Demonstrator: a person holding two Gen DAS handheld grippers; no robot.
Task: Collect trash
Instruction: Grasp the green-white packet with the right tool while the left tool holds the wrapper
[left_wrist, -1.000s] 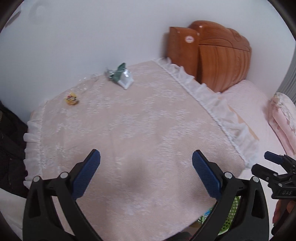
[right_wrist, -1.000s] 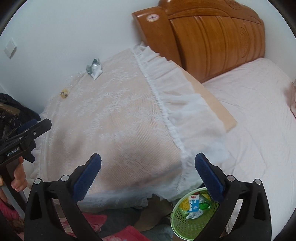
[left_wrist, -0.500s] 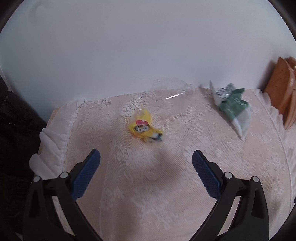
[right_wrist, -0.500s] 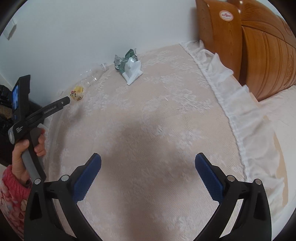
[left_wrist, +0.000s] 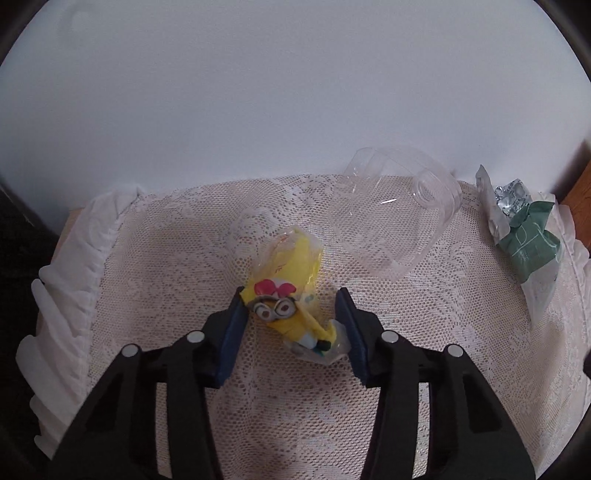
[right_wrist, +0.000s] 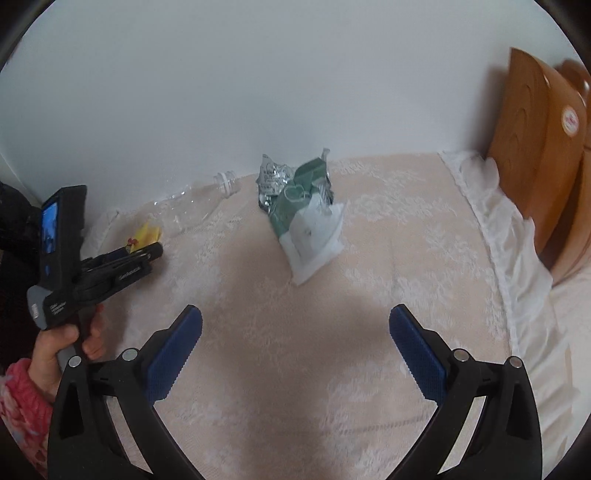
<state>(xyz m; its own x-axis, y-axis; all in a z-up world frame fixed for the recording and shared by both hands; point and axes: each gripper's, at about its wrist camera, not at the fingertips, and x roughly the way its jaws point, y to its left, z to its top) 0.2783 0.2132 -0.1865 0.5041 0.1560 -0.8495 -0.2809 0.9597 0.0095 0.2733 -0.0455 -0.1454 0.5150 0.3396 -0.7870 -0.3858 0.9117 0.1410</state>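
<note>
**A:** Start at your left gripper (left_wrist: 291, 314). Its blue pads sit either side of the yellow cartoon-print plastic snack wrapper (left_wrist: 291, 295) — narrowed around it, the left pad touching the printed face. Whether the right pad has met the clear crimped end I can't tell, so I wouldn't call it gripped yet.

**B:** How will it handle?

**A:** My guess is almost weightless, thin and crackly. It will crumple rather than resist, and the glossy film looks slippery. You're across the middle of the printed body, which seems the best place; the clear sealed tail near your right pad would likely slide out.

**B:** And the lace underneath?

**A:** The wrapper lies flat on the pale pink lace cloth (left_wrist: 424, 332), towards the wall. Pads that low could snag the lace, so lift gently.

**B:** My other hand?

**A:** Your right gripper (right_wrist: 295, 350) is spread wide and holds nothing, hovering over the cloth. Ahead of it lies the crumpled green-and-white plastic bag with a silver foil blister pack (right_wrist: 303, 206) — also light and soft, though the foil edges may be sharp. Take it by the bunched green middle, I'd say.

**B:** Anything further out?

**A:** The clear, flattened plastic bottle (left_wrist: 391, 214) by the white wall (left_wrist: 295, 92), just beyond the wrapper. It looks springy and slick — its threaded neck (right_wrist: 227, 182) appears the firmest hold.
</note>
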